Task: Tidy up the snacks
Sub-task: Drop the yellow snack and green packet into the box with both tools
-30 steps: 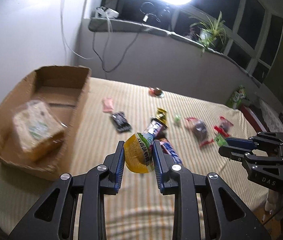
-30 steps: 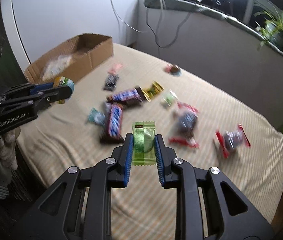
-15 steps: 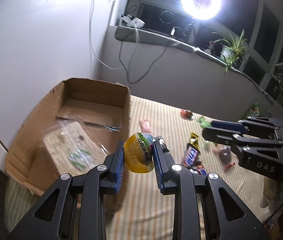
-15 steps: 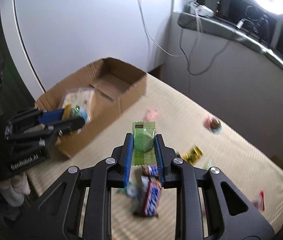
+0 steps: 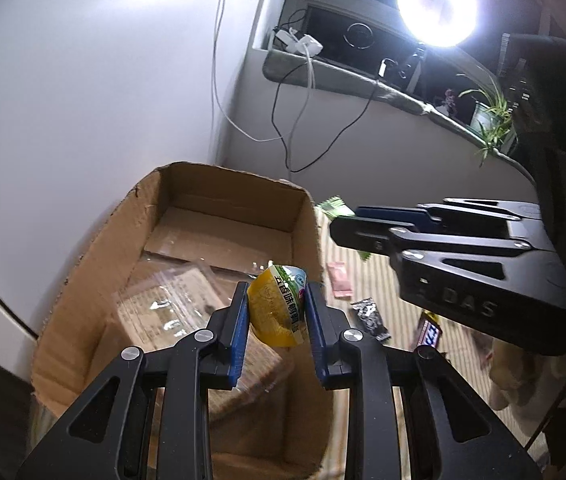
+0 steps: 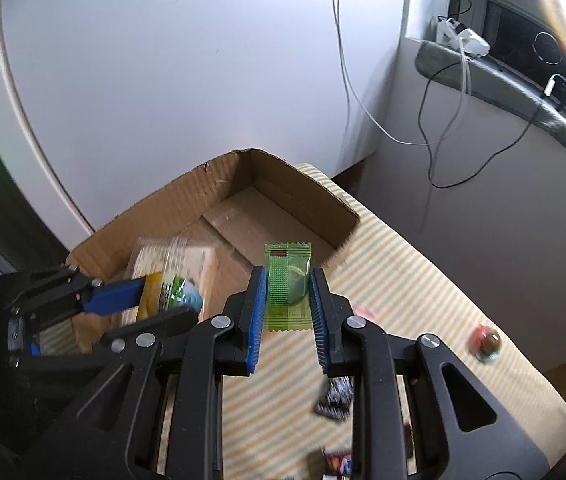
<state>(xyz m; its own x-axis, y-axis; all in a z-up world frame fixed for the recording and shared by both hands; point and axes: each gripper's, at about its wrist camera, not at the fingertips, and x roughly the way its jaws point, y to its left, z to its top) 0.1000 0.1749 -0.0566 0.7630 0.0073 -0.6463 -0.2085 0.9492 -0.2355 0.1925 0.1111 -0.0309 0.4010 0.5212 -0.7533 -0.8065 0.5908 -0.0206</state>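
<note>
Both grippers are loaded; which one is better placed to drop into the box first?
Left. The left gripper holds the yellow jelly cup over the cardboard box, above the bagged bread. The right gripper, holding the green packet, sits near the box's right wall, over the striped cloth.

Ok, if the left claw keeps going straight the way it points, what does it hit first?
Probably the clear bread bag lying in the cardboard box; the left claw holding the jelly cup is aimed into it, though depth is unclear.

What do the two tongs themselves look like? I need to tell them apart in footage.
Both are matte black with triangular cut-outs, silver screws and ribbed blue finger pads. The right tongs carry embossed "DAS" lettering. The left tongs show no readable marking. No cables or sleeves show.
</note>
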